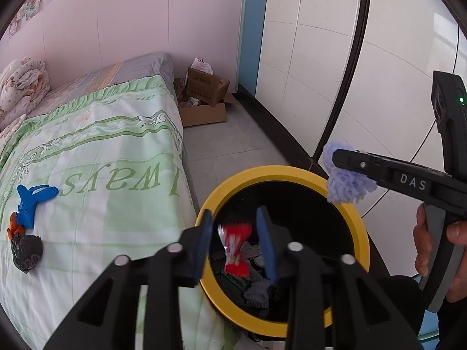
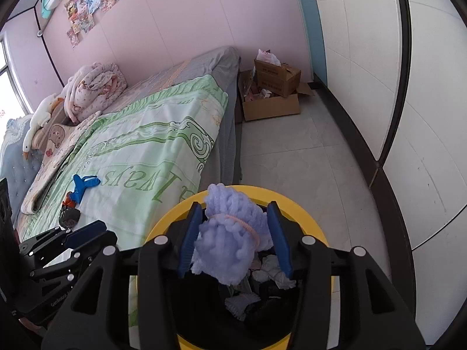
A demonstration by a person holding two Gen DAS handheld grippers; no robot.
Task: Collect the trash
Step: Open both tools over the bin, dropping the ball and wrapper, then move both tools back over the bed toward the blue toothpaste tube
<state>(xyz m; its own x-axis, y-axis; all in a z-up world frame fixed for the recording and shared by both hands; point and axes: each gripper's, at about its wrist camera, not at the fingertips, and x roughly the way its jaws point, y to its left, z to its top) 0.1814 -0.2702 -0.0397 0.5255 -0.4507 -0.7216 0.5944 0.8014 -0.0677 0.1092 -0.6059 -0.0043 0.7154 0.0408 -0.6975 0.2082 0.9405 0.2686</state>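
A yellow-rimmed black bin (image 1: 362, 233) stands beside the bed. My left gripper (image 1: 235, 242) is open above it. A red and white wrapper (image 1: 236, 248) hangs loose between its blue pads, with a gap on both sides. My right gripper (image 2: 235, 237) is over the same bin (image 2: 309, 213), closed on a lilac fluffy bundle (image 2: 227, 233) that fills the space between its pads. The left wrist view shows that bundle (image 1: 344, 175) at the right gripper's tip above the bin's far rim. On the green bedspread lie a blue glove (image 1: 32, 201), an orange scrap (image 1: 13, 227) and a dark crumpled piece (image 1: 26, 252).
The bin holds grey, white and dark scraps. Open cardboard boxes (image 2: 274, 93) sit on the tiled floor at the bed's far end. A white panelled wall runs along the right. Bedding and soft toys (image 2: 90, 87) pile at the bed's head. A hand (image 1: 423, 248) grips the right tool.
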